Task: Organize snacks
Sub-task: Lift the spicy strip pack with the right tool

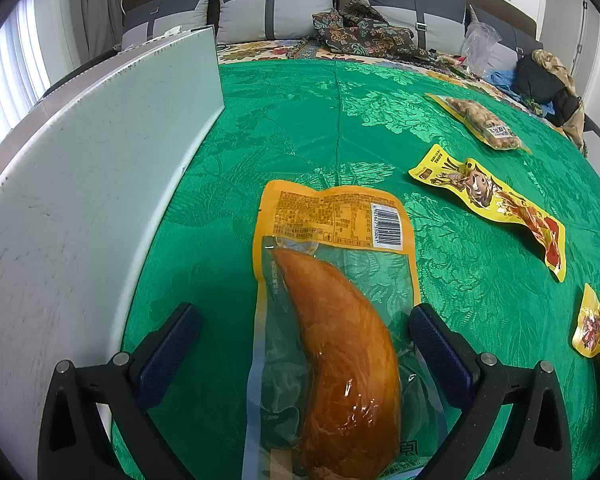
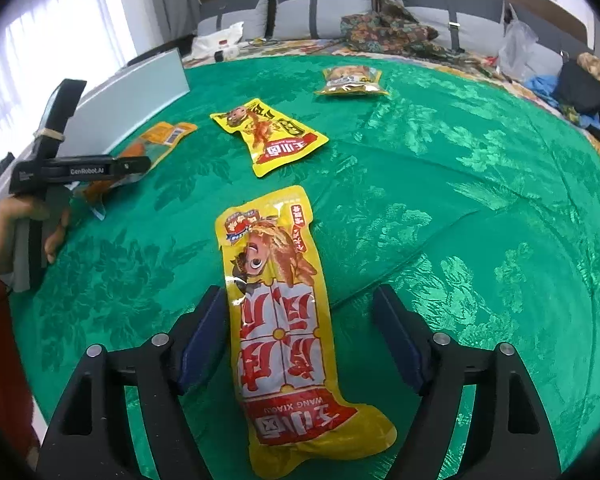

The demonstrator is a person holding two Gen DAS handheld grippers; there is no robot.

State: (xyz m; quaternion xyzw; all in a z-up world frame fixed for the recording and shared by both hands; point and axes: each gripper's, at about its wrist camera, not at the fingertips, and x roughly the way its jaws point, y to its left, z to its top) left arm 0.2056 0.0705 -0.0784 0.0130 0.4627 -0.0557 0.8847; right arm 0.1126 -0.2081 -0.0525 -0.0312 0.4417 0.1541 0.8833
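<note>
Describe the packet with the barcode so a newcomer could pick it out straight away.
Start at the green tablecloth, then find the white board standing along one edge. The packet lies flat beside that board. Unlike the yellow cartoon-printed packets, it is orange-edged with a clear window showing one curved brown piece of meat.

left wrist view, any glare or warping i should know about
Left wrist view: fisheye bends the white board into a curve, highlights glint on the vacuum-packed chicken leg, window at left is blown out. Right wrist view: sheen on the green tablecloth, dark corners.
</note>
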